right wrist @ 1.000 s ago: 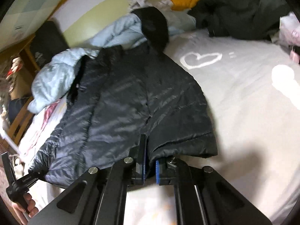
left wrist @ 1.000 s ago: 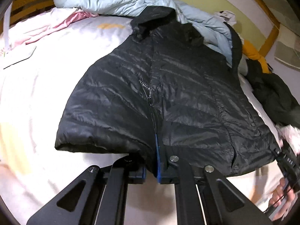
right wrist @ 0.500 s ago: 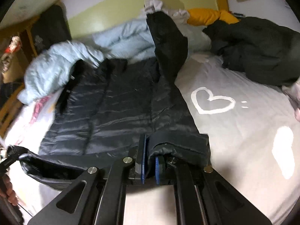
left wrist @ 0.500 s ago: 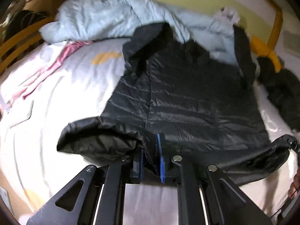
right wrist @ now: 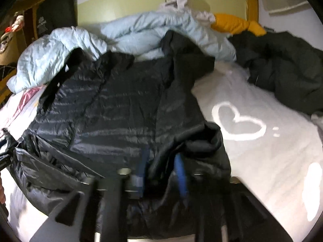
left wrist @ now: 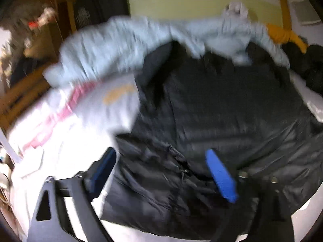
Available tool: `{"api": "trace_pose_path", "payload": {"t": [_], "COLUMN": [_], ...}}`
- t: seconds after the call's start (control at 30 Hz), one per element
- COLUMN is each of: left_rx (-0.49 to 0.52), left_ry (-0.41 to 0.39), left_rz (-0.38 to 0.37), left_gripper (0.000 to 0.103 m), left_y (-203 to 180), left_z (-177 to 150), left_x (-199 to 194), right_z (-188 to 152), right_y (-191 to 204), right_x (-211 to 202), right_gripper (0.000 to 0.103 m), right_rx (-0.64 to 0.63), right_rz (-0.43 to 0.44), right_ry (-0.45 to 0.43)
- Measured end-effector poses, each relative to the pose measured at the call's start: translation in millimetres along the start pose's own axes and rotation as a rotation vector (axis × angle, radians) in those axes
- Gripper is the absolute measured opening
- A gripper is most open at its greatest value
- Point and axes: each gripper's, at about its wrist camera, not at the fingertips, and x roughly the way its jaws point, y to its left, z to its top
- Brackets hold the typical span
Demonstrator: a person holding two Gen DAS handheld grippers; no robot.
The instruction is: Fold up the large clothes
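The black puffer jacket (right wrist: 121, 109) lies on the bed (right wrist: 262, 161), its bottom hem folded up near the bed's front edge. The left tool (left wrist: 161, 173) is wide open. The right tool (right wrist: 161, 167) is spread too, with cloth bunched between. Smooth that fold flat first.

Left wrist view is motion-blurred throughout; quilting on the black jacket (left wrist: 222, 109) and the shelf clutter (left wrist: 36, 24) at upper left cannot be resolved. Right gripper (right wrist: 162, 171) fingers (right wrist: 180, 173) are partly buried in jacket folds; whether they pinch fabric cannot be told. The jacket's near hem is cut off by the lower edge.
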Motion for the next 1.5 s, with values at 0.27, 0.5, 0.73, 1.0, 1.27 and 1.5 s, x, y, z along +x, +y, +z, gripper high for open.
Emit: {"api": "trace_pose_path", "payload": {"t": [0.27,0.5,0.73,1.0,1.27,1.5], "left_rx": [0.029,0.182,0.099,0.009,-0.003,-0.032], "left_ry": [-0.033,0.323,0.376,0.377,0.37,0.333], "left_rz": [-0.25,-0.343,-0.182,-0.009,0.001,-0.042], "left_gripper": [0.102,0.102,0.103,0.103,0.103,0.103], "left_y": [-15,-76,-64,-14,12,19], "left_z": [8,-14,-17,-24,-22,-13], "left_x": [-41,-2,57,84,84,55], "right_z": [7,-15,-25,-18,-15,-18], "right_y": [7,59,69,3,-11,-11], "right_x": [-61,-19,36,66,64,29], "right_gripper": [0.086,0.087,0.087,0.087,0.087,0.087], "right_rx": [-0.005,-0.19,-0.211,-0.093,-0.071,-0.07], "right_rz": [0.14,0.31,0.16,-0.038,-0.065,-0.025], "right_ry": [-0.132,0.272,0.334,0.332,0.359,0.311]}}
